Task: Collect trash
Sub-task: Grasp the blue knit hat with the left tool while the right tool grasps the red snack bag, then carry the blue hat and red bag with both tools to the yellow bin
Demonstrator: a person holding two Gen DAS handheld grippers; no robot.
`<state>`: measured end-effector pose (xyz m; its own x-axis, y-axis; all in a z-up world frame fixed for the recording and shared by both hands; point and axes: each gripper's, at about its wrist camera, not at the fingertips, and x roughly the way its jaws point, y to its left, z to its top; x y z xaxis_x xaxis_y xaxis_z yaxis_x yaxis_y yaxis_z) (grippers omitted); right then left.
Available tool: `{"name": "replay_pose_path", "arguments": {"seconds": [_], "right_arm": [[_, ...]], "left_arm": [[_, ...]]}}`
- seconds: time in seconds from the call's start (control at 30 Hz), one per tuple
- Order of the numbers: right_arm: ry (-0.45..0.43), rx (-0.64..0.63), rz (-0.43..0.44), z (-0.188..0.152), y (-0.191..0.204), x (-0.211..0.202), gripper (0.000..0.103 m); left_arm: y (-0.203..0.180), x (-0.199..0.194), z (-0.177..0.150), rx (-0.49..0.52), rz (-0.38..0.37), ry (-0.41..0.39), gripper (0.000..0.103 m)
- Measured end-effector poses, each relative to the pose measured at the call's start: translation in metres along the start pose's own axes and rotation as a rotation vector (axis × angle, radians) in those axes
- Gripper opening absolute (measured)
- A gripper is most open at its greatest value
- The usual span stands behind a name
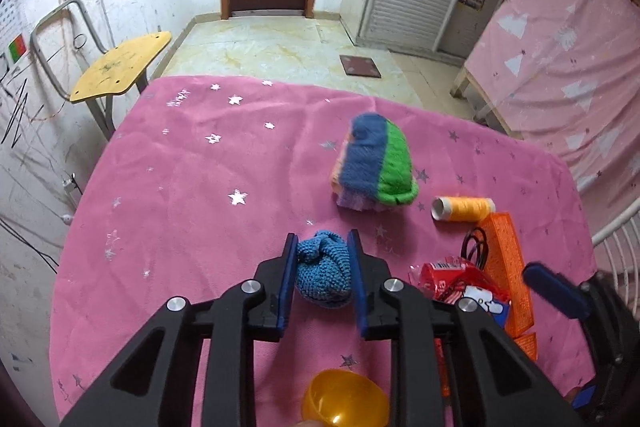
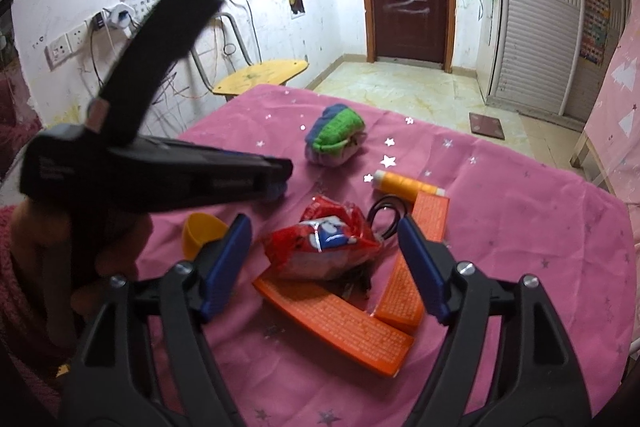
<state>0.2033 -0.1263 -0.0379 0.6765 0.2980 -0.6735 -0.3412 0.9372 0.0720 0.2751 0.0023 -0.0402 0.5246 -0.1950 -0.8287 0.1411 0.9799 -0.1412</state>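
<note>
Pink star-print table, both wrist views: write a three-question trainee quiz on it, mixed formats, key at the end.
1. True or false: the left gripper is closed on the blue knitted piece.
2. Which item lies ahead between the right gripper's open jaws?
A. yellow thread spool
B. red snack wrapper
C. green and blue knitted bundle
3. Fill in: the wrapper rests partly on flat ______ cardboard pieces.

Key: 1 true; 2 B; 3 orange.
</note>
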Motion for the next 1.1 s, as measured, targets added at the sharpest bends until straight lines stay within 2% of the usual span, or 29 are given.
{"name": "replay_pose_path", "arguments": {"seconds": [0.27,0.3,0.33,0.5,0.73,1.1], "right_arm": [[0.040,0.036,0.016,0.002,-0.006,0.012,0.071],[0.043,0.033,0.018,0.002,-0.006,0.013,0.060],[0.050,0.031,0.014,0.002,-0.005,0.014,0.055],[0.037,0.008,0.005,0.002,-0.002,0.011,0.043],[-0.048,0.022,0.008,0.007,-0.002,-0.017,0.042],[-0.139,0.077,-0.024,-0.002,-0.024,-0.066,0.042]], "left_arm": [[0.010,-0.022,0.003,-0.034,-0.005,-0.058,0.017],[0.010,-0.023,0.003,-0.035,-0.007,-0.060,0.017],[0.009,-0.024,0.003,-0.036,-0.006,-0.061,0.017],[0.010,-0.030,0.001,-0.048,-0.006,-0.064,0.017],[0.012,-0.046,0.000,-0.060,0.005,-0.086,0.017],[-0.016,-0.082,-0.005,-0.017,-0.005,-0.142,0.017]]}}
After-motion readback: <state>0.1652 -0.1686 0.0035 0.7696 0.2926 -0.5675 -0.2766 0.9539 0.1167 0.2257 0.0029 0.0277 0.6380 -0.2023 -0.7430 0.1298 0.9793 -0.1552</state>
